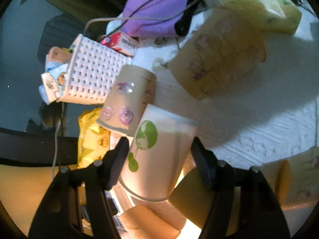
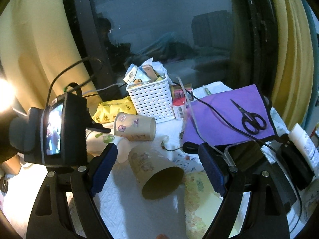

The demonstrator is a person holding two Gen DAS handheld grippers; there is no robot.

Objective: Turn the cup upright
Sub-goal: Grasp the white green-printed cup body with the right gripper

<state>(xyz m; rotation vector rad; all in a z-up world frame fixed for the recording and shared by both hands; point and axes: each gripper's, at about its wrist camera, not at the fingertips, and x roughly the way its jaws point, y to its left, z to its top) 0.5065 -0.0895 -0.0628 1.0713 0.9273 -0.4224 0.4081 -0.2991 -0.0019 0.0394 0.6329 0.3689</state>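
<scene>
A white paper cup with a green globe print (image 1: 157, 155) lies tilted between the fingers of my left gripper (image 1: 159, 155), which close on its sides. In the right wrist view the same cup (image 2: 103, 143) sits at the left behind the left gripper's body. A tan cup with stickers (image 1: 127, 101) (image 2: 135, 126) lies on its side beside it. Another tan cup (image 1: 219, 59) (image 2: 157, 175) lies on its side with its mouth toward the right wrist camera, between the open fingers of my right gripper (image 2: 153, 165), untouched.
A white basket (image 2: 151, 99) (image 1: 93, 75) with packets stands behind the cups. A purple cloth (image 2: 225, 117) with scissors (image 2: 251, 117) and cables lies to the right. A yellow packet (image 2: 113, 111) lies left of the basket. A phone (image 2: 245, 155) lies near my right finger.
</scene>
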